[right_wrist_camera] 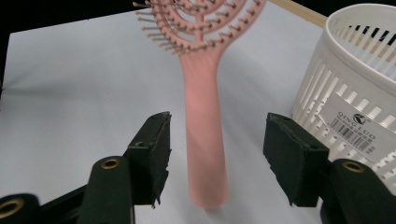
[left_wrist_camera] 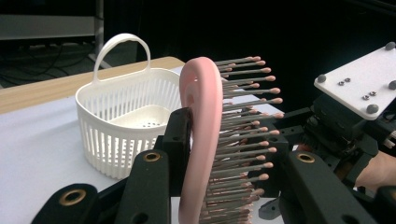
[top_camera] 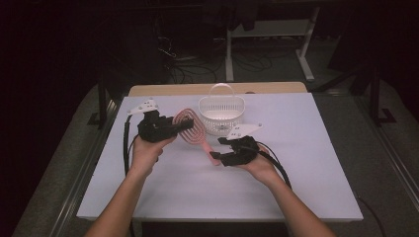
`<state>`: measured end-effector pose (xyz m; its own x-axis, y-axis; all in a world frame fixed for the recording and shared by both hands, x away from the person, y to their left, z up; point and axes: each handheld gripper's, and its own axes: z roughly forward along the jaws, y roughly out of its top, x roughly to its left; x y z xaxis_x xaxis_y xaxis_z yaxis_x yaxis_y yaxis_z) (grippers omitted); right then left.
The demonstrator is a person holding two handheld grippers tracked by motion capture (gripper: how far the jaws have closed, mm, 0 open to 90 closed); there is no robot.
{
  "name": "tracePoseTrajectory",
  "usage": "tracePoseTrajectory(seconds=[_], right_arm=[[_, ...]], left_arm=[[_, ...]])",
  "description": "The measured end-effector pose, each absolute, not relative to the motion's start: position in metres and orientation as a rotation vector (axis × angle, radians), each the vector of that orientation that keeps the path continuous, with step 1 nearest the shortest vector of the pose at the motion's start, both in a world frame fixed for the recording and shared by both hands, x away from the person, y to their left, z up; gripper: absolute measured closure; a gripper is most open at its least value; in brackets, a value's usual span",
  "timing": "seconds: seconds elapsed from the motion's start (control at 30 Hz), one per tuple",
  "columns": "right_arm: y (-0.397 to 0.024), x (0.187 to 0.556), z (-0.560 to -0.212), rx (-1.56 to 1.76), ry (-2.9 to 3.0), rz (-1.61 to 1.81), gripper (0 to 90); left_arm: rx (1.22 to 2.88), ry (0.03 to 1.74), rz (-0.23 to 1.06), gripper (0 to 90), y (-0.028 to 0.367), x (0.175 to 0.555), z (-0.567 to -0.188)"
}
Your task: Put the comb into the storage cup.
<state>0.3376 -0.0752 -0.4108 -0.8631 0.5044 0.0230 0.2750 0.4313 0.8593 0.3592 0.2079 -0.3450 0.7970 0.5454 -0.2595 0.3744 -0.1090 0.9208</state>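
**Brush held by its head alone**

The left claw [top_camera: 174, 124] clamps the pink hairbrush [top_camera: 190, 129] by its head, above the tabletop [top_camera: 306, 163]. The right claw [right_wrist_camera: 215, 154] stands open around the handle, pads clear of it. The white basket [top_camera: 221, 114] sits at the brush's two o'clock. Judgement: gripped across bristles, the brush could pivot or slip and miss the basket.
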Motion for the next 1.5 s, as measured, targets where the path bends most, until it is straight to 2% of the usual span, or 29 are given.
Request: tracePoseTrajectory(seconds=[0.5,1.1,1.5], right_arm=[[-0.094,0.336,-0.415,0.778,2.444,1.365,28.8],[-0.153,0.311,-0.426,0.959,2.338,1.360,16.6],[-0.174,0.299,-0.444,1.025,2.299,1.345,9.7]], left_arm=[[1.712,0.732,0.180,65.2,0.216,0.360,-0.342],[1.701,0.729,0.201,65.3,0.220,0.360,-0.336],[1.684,0.717,0.203,65.3,0.223,0.366,-0.323]])
